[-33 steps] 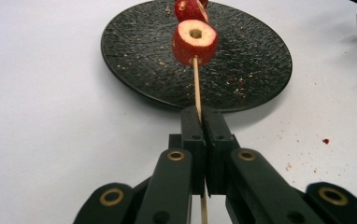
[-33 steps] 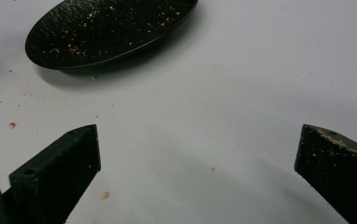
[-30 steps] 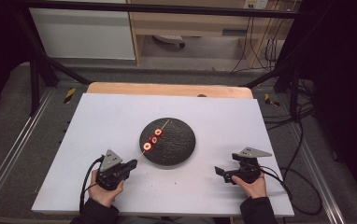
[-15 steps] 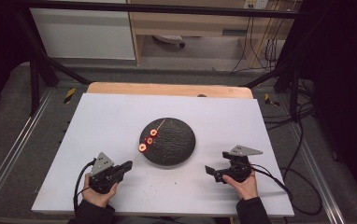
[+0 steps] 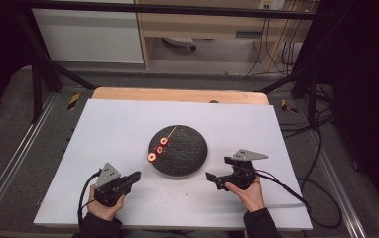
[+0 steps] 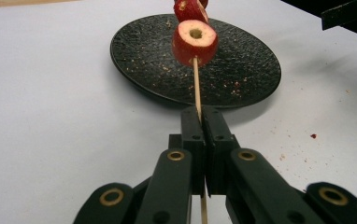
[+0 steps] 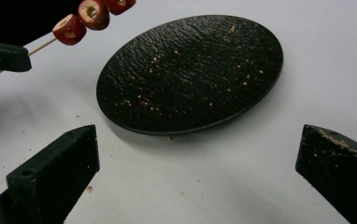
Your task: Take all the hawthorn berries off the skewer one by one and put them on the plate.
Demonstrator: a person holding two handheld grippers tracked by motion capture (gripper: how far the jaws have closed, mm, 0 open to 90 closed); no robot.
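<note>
High view first, from the near edge outward: two hands come in over the table's (image 5: 103, 129) white top, the left gripper (image 5: 134, 179) at about seven o'clock from the plate (image 5: 185, 148) and the right gripper (image 5: 211, 176) at about five o'clock, the two well apart with bare white surface between them. Left gripper view shows its jaws closed tight on one thin wooden skewer (image 6: 196, 84), which runs up between the pads toward twelve o'clock. Right gripper view shows its jaws standing wide apart with nothing between them, the plate's near rim beyond the gap.

Room to move is broad on the white top at nine o'clock and three o'clock of the plate, and more lies free toward the far wooden edge at twelve o'clock.

Counted: one black round plate, one skewer, three red fruit rings (image 5: 158, 148) threaded on it, two grippers. The rings hang over the plate's rim at about nine to ten o'clock, raised above it rather than lying in it, as the right gripper view suggests.

In the left gripper view the farther rings are cut off by the top edge, so just the nearest ring shows whole. Small crumbs speckle the plate and the table near it. The skewer's far tip over the plate is faint in the high view.
</note>
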